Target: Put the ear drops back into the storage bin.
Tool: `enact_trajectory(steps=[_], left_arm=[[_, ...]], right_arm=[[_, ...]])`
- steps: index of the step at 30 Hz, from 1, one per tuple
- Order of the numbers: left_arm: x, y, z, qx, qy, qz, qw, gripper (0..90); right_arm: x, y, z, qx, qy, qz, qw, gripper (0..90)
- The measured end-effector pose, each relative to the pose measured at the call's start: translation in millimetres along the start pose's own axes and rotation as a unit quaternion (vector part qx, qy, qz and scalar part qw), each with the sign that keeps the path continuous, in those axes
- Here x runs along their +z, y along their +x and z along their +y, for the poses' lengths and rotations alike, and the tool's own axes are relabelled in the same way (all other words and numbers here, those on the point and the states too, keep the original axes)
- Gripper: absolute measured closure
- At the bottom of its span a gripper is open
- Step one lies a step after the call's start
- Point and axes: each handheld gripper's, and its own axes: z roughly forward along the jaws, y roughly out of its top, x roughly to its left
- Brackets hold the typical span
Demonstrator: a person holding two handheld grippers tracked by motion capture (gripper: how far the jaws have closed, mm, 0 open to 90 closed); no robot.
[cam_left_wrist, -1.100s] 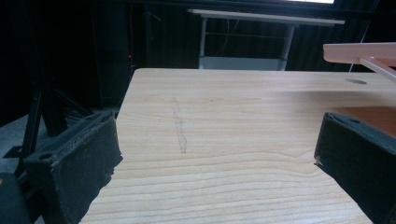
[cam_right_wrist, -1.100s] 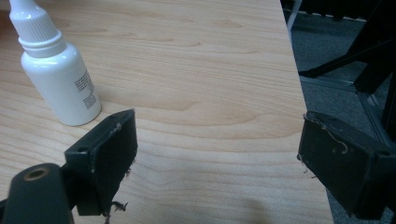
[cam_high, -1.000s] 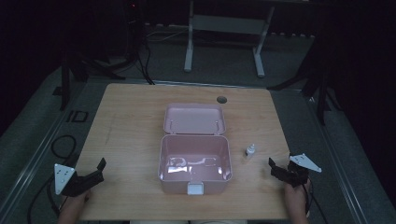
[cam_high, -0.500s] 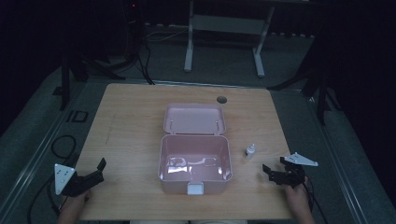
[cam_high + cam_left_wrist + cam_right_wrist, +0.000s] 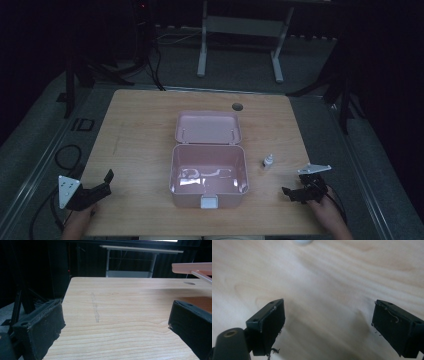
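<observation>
A small dropper bottle (image 5: 268, 161) is seen upright on the bench (image 5: 140, 130), just right of the open pink box (image 5: 209, 172). It is judged light, stiff and easily tipped; its body would best be taken low. The right tongs (image 5: 300, 192), near right, are held wide open and empty, as are the left tongs (image 5: 95, 190), near left. The wood is smooth; the room beyond is dark.

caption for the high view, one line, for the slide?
Open pink box at the centre of a wooden table, small bottle beside it, left gripper and right gripper open near the front corners.
</observation>
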Motion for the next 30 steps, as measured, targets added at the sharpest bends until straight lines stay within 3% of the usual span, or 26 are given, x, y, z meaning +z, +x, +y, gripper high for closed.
enact_trajectory(steps=[1,2,4,5,7,10,11,12,13,16,17,18,22,23,27,28,30], left_arm=[[0.0,0.0,0.0,0.0,0.0,0.0,1.0,0.4],[0.0,0.0,0.0,0.0,0.0,0.0,1.0,0.4],[0.0,-0.1,0.0,0.0,0.0,0.0,1.0,0.4],[0.0,-0.1,0.0,0.0,0.0,0.0,1.0,0.4],[0.0,-0.1,0.0,0.0,0.0,0.0,1.0,0.4],[0.0,-0.3,-0.1,0.001,-0.001,0.001,1.0,0.4],[0.0,-0.3,-0.1,0.001,-0.001,0.001,1.0,0.4],[0.0,-0.3,-0.1,0.001,0.0,0.001,1.0,0.4],[0.0,-0.3,-0.1,0.001,-0.001,0.001,1.0,0.4],[0.0,-0.2,0.0,0.0,0.0,0.0,1.0,0.4],[0.0,-0.2,0.0,0.0,0.0,0.001,1.0,0.4],[0.0,-0.3,0.0,0.0,0.0,0.001,1.0,0.4],[0.0,-0.1,0.0,0.0,0.0,0.0,1.0,0.4],[0.0,-0.2,0.0,0.0,0.0,0.001,1.0,0.4],[0.0,-0.1,0.0,0.0,0.0,0.0,1.0,0.4],[0.0,-0.1,0.0,0.0,0.0,0.0,1.0,0.4],[0.0,-0.1,0.0,0.0,0.0,0.0,1.0,0.4]], right_arm=[[-3.5,1.5,2.8,-0.013,0.028,0.0,0.9995,11.1],[-3.5,1.5,2.8,-0.013,0.028,0.0,0.9995,11.1],[-6.8,2.5,5.6,-0.022,0.062,0.006,0.9978,11.0],[-9.2,3.0,8.0,-0.03,0.095,0.006,0.995,11.0],[-10.3,3.4,8.9,-0.035,0.108,0.008,0.9935,11.0],[-12.6,4.2,11.2,-0.043,0.157,0.02,0.9864,11.0],[-13.1,5.7,11.9,-0.047,0.191,0.03,0.9801,11.0],[-12.8,6.6,11.9,-0.049,0.21,0.034,0.9759,11.0],[-12.8,6.6,11.9,-0.049,0.21,0.034,0.9759,11.0],[-11.5,10.0,11.6,-0.062,0.261,0.038,0.9626,11.1],[-11.1,11.8,12.1,-0.075,0.288,0.04,0.9538,11.2],[-11.1,11.8,12.1,-0.075,0.288,0.04,0.9538,11.2],[-11.3,16.3,15.6,-0.087,0.328,0.047,0.9394,12.6],[-10.6,17.0,16.7,-0.089,0.341,0.05,0.9343,12.6],[-8.3,18.1,20.2,-0.092,0.374,0.054,0.9213,12.6],[-8.1,18.1,21.4,-0.094,0.379,0.054,0.9188,12.6],[-8.3,17.6,24.9,-0.093,0.381,0.057,0.918,12.4]])
